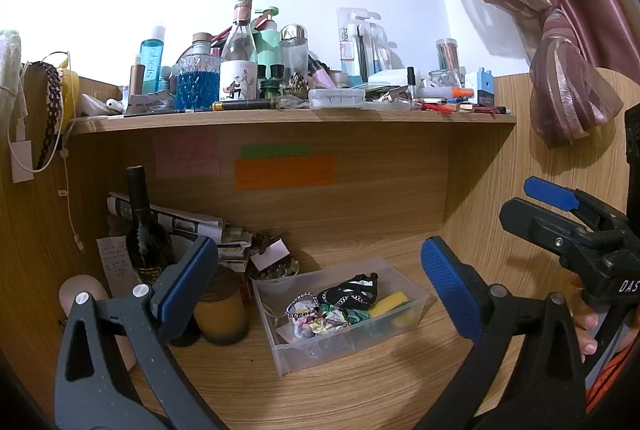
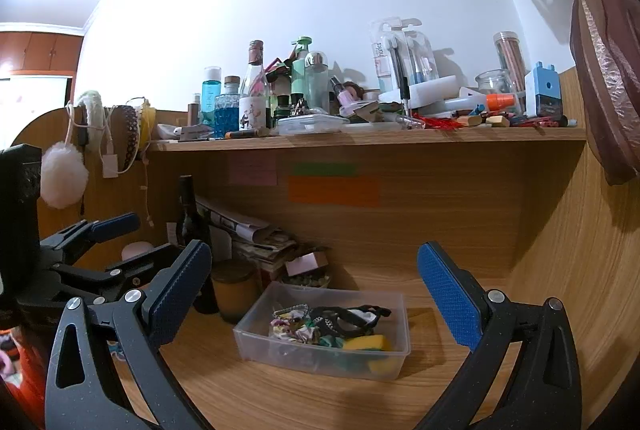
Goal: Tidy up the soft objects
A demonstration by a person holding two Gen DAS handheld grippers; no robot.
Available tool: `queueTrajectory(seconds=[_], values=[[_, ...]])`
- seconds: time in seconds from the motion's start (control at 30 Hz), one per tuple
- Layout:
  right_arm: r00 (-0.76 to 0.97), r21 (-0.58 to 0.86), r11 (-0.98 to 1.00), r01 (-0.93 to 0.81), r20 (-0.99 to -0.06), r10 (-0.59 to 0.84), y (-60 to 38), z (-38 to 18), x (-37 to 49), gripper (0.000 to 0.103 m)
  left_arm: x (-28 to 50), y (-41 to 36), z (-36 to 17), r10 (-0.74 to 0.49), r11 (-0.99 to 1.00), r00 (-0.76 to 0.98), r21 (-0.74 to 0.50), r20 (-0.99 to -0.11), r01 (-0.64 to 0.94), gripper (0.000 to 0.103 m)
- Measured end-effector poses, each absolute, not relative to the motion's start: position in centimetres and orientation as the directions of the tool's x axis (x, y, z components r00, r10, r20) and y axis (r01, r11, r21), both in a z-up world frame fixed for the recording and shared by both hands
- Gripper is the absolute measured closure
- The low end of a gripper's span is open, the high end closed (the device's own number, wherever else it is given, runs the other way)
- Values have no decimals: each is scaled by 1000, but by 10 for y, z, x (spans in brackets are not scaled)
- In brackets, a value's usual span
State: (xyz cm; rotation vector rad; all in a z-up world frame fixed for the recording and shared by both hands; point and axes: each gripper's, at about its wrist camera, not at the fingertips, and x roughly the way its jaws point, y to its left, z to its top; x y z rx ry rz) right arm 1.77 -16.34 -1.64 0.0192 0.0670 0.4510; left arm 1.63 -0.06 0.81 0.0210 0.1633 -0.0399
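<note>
Here, both my left hand-held gripper (image 1: 316,290) and right hand-held gripper (image 2: 314,294) hang spread and empty above the worktop (image 2: 280,394), the clear plastic bin (image 2: 256,340) of scrunchies (image 2: 292,328) lying straight ahead, slightly nearer the right.

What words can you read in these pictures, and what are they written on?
"DAS": white letters on the right claw's black body, cut off at the picture's edge.
"obeis", or close to it: reads sideways on the tall blue bottle; not sure of the spelling.
"harks", or close to it: on the toothbrush pack; the start may be hidden.
Sticky notes, paper slip, wine label: too small to read.
</note>
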Motion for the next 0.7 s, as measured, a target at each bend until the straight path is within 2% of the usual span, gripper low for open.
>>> queueTrajectory(seconds=[0.7], values=[[895, 36, 898, -439, -70, 440, -161, -19, 19, 0, 19, 0, 5, -50, 998, 984, 14, -168, 53, 0]])
